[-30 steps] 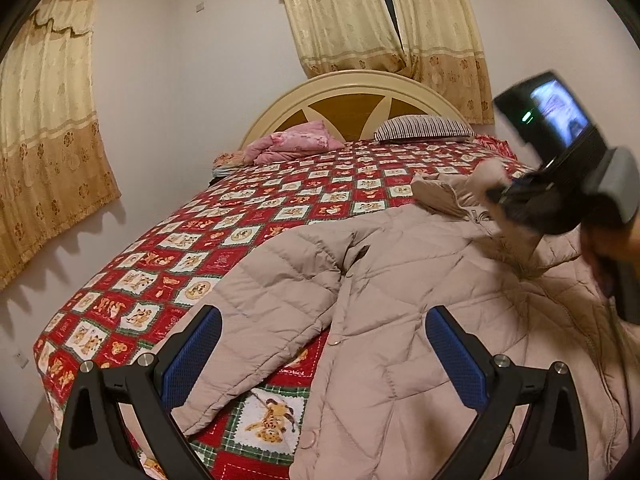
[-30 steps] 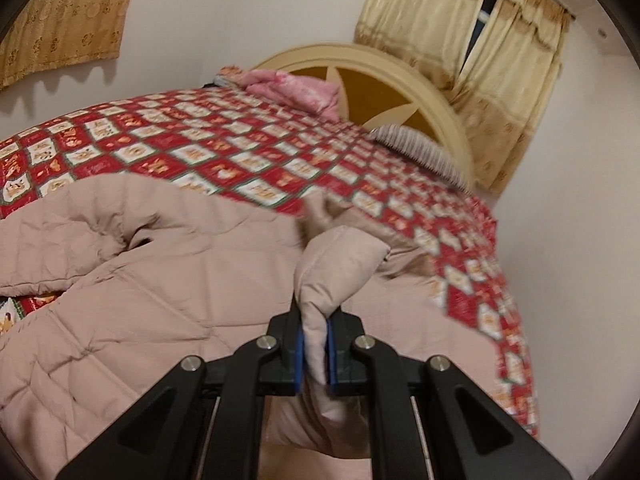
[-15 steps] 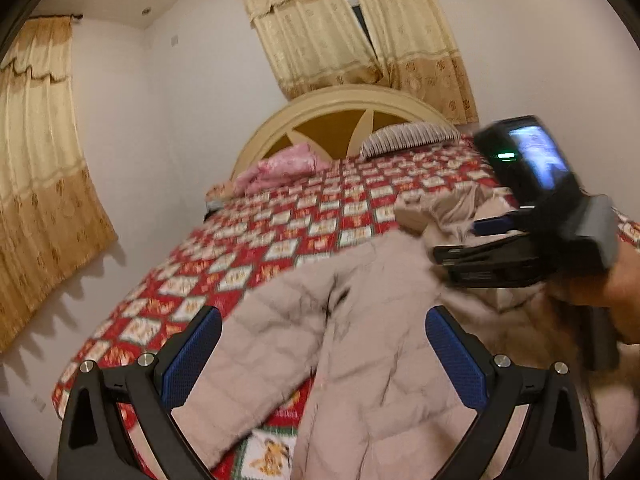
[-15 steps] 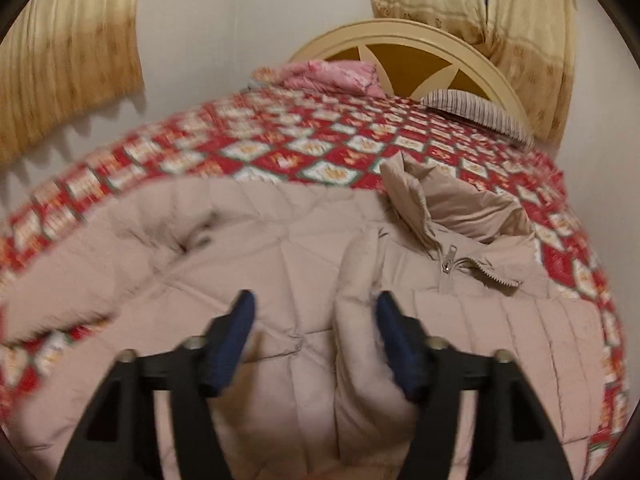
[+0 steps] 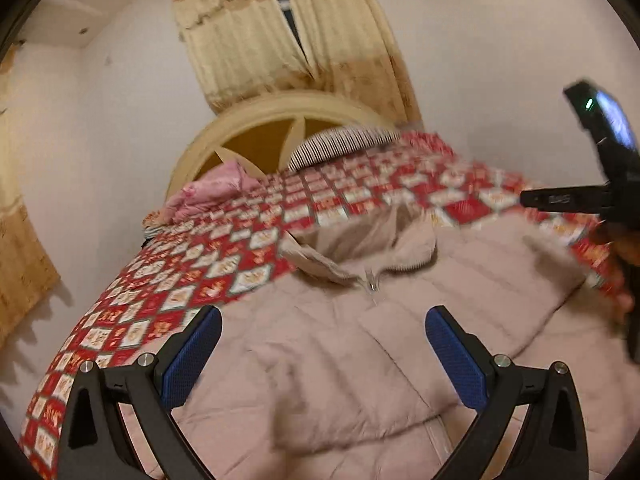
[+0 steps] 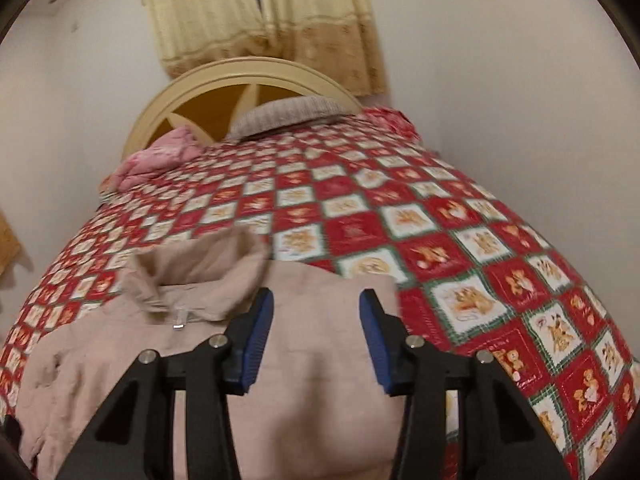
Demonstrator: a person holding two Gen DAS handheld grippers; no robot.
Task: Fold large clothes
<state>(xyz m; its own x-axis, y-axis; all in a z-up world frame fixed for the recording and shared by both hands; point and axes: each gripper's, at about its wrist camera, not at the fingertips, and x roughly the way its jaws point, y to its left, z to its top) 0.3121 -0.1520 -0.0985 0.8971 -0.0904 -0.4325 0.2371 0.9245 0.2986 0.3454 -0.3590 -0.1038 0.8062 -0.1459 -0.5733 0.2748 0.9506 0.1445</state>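
Beige quilted padding: the puffer jacket (image 5: 360, 344) lies flat on the bed (image 6: 460, 240), zip up the middle, collar (image 6: 200, 276) towards the headboard (image 6: 248, 76). A second ago the right gripper (image 6: 316, 328) pinched a sleeve end over the jacket's body. Now nothing is between its blue pads; the jaws have sprung wide and then drawn partly in, and they hover spread over the jacket's shoulder near the collar. The sleeve seems to lie folded across the chest, so I judge that fold done and the other side or the hem to be next. The left gripper (image 5: 324, 352) hangs above the jacket's front with its jaws wide apart, holding nothing, just as it was a second ago; its view has swung from the left sleeve to the zip (image 5: 372, 284).

The jacket's shell is matte, stitched in broad channels, thick and springy, so folds will likely puff back unless pressed. Its collar stands crumpled and open. Under it lies a glossy red-and-white checked bedspread (image 6: 360, 208) with cartoon prints. A striped pillow (image 5: 340, 140) and a pink bundle (image 6: 160, 156) rest by the arched cream headboard, below tan curtains (image 6: 260, 12).
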